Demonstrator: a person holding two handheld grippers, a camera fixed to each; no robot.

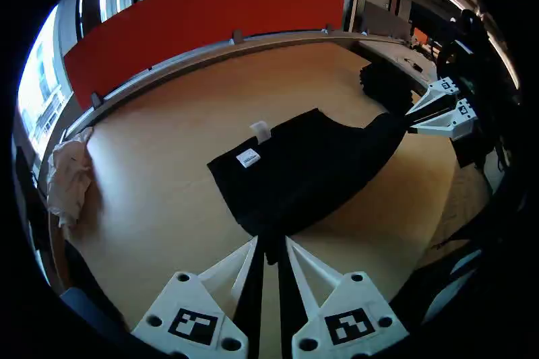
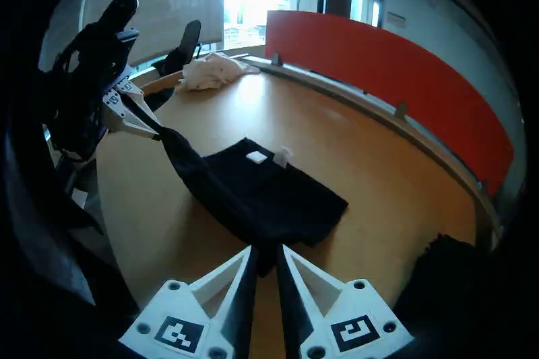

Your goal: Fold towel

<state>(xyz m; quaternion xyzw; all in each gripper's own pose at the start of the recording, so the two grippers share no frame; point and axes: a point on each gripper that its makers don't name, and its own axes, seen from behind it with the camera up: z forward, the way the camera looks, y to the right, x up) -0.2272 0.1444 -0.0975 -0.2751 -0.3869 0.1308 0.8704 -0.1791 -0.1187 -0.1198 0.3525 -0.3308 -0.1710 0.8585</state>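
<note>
One towel (image 1: 303, 170), two hand-held grippers (image 1: 271, 246) (image 2: 267, 254) pinching corners.

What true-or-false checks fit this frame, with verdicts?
1. The left gripper and right gripper each pinch the towel. True.
2. The towel lies fully flat. False: its held edge is lifted above the table.
3. A white tag sits on the towel. True.
4. The partition is blue. False: the partition is red.
5. A pale cloth lies at the table's edge. True.
</note>
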